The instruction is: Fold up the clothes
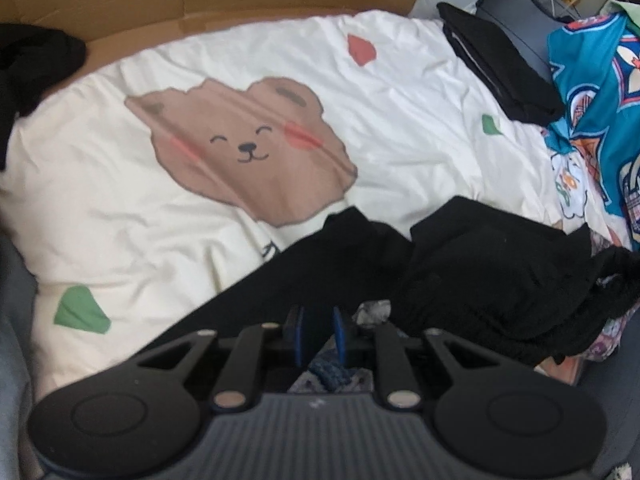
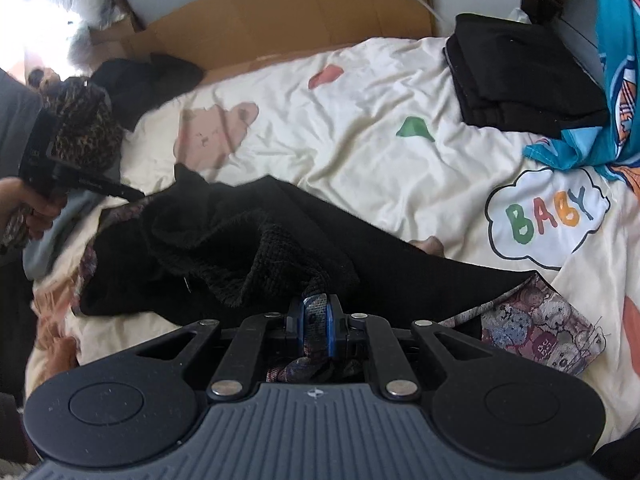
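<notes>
A black garment (image 1: pixel 480 272) with a patterned knit lining lies rumpled across the near part of a cream bear-print duvet (image 1: pixel 160 220). My left gripper (image 1: pixel 319 326) hangs over its near edge with the blue pads a little apart. A bunch of the knit edge sits low between the fingers. In the right wrist view the same garment (image 2: pixel 280 232) stretches from left to right. My right gripper (image 2: pixel 313 316) is shut on a strip of its patterned edge. The left gripper (image 2: pixel 132 192) shows at the far left, held by a hand (image 2: pixel 28 208), its tips at the garment's corner.
A stack of folded black clothes (image 2: pixel 520 72) sits at the duvet's far right, next to a blue cartoon-print cloth (image 2: pixel 616 60). Another dark garment (image 2: pixel 148 76) lies at the far left. Brown cardboard (image 2: pixel 300 12) lines the back. The duvet (image 2: pixel 360 140) is bare in the middle.
</notes>
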`<state>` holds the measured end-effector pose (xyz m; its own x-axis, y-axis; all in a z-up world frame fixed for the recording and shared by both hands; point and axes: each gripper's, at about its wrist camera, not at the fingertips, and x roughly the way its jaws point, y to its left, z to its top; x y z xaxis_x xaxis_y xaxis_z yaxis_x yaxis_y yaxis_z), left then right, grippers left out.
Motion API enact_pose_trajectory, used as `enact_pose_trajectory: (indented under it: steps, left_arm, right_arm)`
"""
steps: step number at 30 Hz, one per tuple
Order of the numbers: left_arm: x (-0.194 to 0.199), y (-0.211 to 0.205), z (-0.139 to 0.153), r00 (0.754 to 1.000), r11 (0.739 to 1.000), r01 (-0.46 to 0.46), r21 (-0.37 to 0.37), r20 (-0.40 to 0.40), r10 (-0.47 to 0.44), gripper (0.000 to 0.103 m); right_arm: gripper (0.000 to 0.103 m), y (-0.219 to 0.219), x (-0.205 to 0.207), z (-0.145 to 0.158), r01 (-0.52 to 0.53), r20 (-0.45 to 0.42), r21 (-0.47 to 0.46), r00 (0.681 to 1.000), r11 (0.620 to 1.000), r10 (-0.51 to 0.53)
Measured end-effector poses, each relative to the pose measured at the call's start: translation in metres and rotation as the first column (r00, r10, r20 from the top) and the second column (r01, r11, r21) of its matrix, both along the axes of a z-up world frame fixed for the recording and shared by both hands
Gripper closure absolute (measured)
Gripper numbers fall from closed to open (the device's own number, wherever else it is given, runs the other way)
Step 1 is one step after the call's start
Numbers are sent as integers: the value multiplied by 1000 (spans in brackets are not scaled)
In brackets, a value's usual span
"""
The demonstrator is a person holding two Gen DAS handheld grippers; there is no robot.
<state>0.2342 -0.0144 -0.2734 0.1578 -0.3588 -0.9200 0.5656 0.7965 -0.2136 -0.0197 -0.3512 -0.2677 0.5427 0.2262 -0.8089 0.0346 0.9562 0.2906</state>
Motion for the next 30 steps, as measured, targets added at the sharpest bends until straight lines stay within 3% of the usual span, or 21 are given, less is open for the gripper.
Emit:
enact_pose_trajectory:
  steps: [7, 12, 23, 30]
  left_arm:
    - [-6, 3, -8, 1000, 1000, 7, -16, -12, -7, 86]
    - [-10, 7, -14, 1000, 1000, 8, -20, -28, -9, 86]
    - [-30, 11, -30, 997, 998, 36, -44, -62, -38, 87]
    - [-24, 20, -18, 997, 989, 22, -146, -68, -32, 87]
  right_arm:
    - [92, 4, -2, 0, -10, 29, -22, 1000, 1000, 11]
    - [92, 15, -4, 2, -34, 37, -92, 999, 995, 38]
    - [92, 14, -3, 3, -23, 36, -101, 999, 995, 26]
    - [92, 12, -1, 1, -14, 32, -88, 999, 996, 17]
